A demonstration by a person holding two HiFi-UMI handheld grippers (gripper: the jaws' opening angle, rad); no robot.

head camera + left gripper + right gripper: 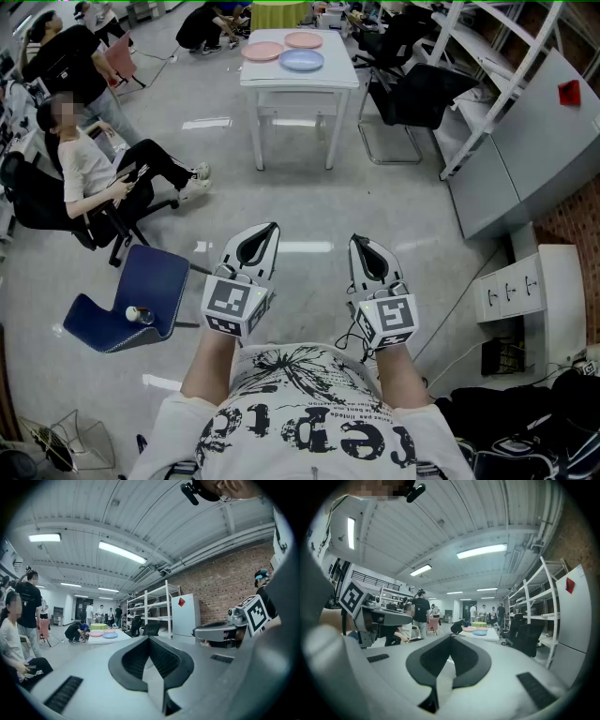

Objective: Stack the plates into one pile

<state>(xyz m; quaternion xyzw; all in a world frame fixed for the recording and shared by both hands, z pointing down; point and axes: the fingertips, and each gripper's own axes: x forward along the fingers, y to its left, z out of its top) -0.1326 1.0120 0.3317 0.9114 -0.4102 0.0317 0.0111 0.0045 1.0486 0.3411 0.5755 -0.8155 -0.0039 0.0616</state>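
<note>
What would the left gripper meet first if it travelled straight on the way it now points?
The way looks free for a long stretch over open floor. Far ahead, the left gripper lines up with the white table at its right edge, or the black chair beside it; which comes first is unclear.

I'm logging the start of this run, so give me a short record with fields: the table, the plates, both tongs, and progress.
table: white table, far ahead of the person
plates: near pink plate, far pink plate, blue plate, spread out on the table, not piled
left tongs: shut, empty, close to the body
right tongs: shut, empty, close to the body
progress: stacking not begun
</note>
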